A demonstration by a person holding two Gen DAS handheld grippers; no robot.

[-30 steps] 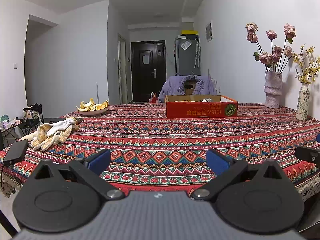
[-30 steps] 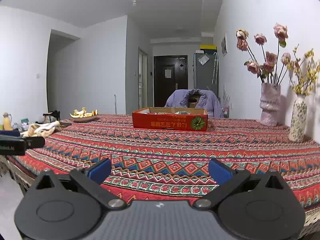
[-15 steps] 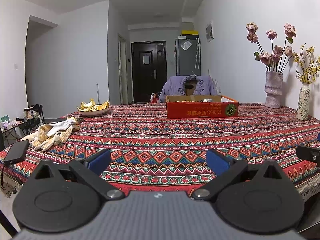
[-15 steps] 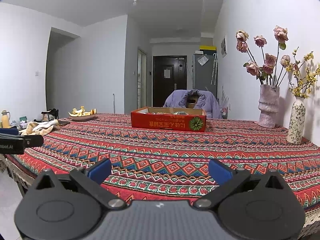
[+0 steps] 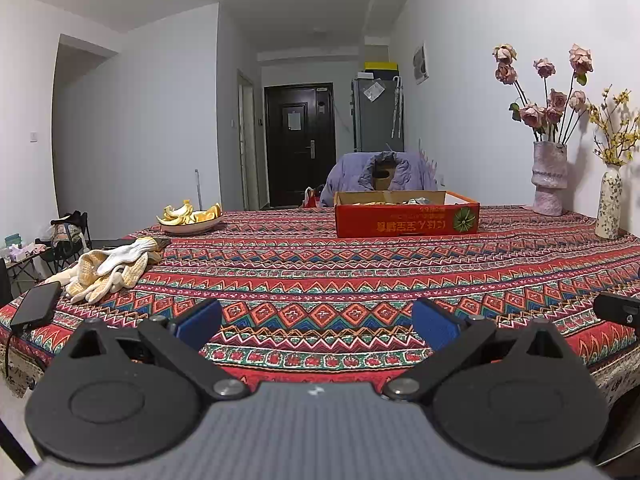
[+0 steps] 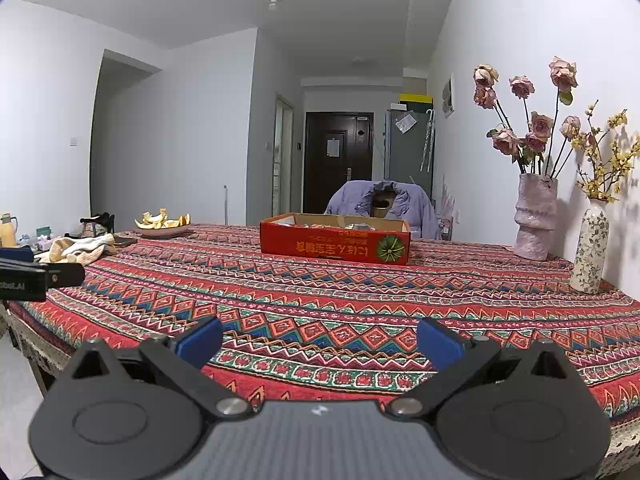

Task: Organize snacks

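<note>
Both claws hanging released and empty at the near worktop [image 5: 320, 280] edge: left claw [image 5: 316, 322], right claw [image 6: 320, 342]. Lying at ten o'clock, gloves [image 5: 108, 270]. Sitting far off at twelve o'clock, red snack box [image 5: 406, 216], touching neither claw.

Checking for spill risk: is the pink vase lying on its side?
No, the pink vase stands upright on the tablecloth, holding roses.
</note>
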